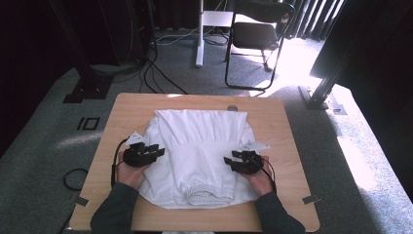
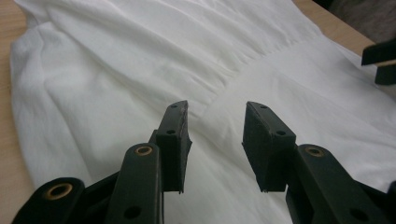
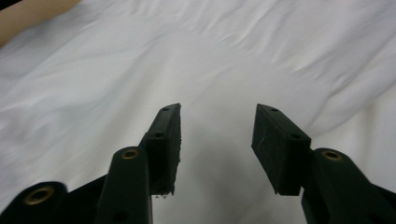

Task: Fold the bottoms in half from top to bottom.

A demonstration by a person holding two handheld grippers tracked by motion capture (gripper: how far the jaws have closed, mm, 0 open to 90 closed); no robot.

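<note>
Grey carpet and a folding chair (image 1: 258, 34) lay beyond the wooden table (image 1: 131, 109), and on its middle rested a white garment (image 1: 195, 156), partly folded: the sides looked turned in and an elastic hem (image 1: 207, 194) was doubled over at the near edge. By my reading, the side folds were done and a final fold remained. The left gripper (image 1: 158, 150) hovered over the garment's left edge, jaws part open with nothing between them. The right gripper (image 1: 233, 161) hung over the right edge, likewise part open and empty, cloth beneath both.
</note>
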